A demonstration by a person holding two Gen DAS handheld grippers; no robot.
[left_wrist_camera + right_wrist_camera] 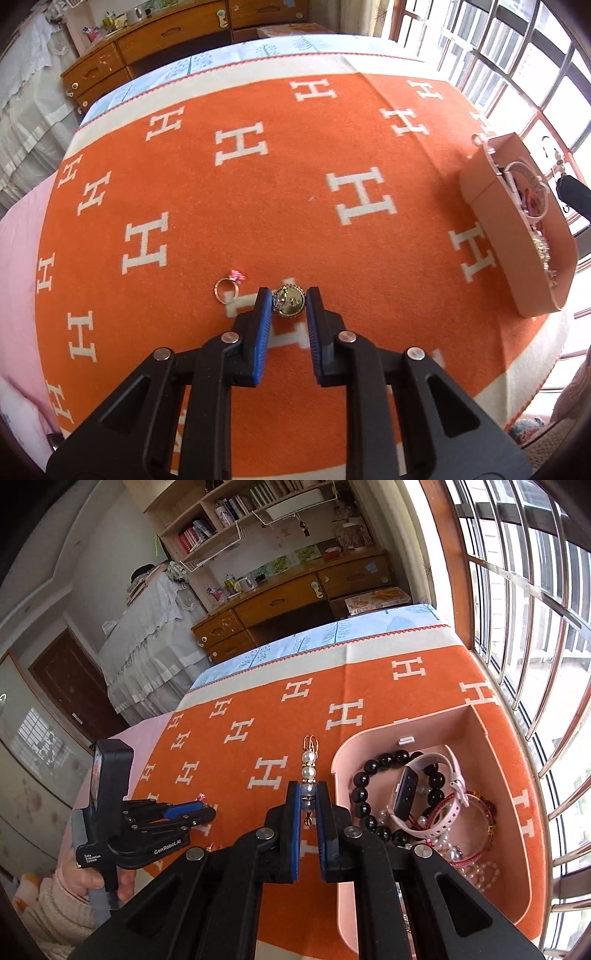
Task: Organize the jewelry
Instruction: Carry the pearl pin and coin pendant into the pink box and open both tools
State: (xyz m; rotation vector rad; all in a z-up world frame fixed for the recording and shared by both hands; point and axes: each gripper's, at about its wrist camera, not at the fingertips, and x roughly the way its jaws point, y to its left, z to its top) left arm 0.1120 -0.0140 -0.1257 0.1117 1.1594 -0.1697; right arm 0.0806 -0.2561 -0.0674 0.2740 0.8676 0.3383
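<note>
My left gripper (pixel 289 295) has its blue pads against both sides of a round gold brooch (pixel 289 301) low over the orange blanket (pixel 258 192). A silver ring with a pink stone (pixel 227 288) lies just left of it. My right gripper (pixel 308 788) is shut on a pearl drop earring (pixel 309 766) and holds it above the blanket, just left of the pink box (pixel 491 849). The box also shows in the left wrist view (pixel 491 221) at the right. The left gripper also shows in the right wrist view (pixel 199 808) at the left.
The pink box holds a black bead bracelet (pixel 369 794), a pink-strapped watch (pixel 406 792), a red bracelet (pixel 476 830) and pearl strands (pixel 476 871). A barred window (pixel 535 627) runs along the right. A wooden desk (pixel 295 602) stands beyond the bed.
</note>
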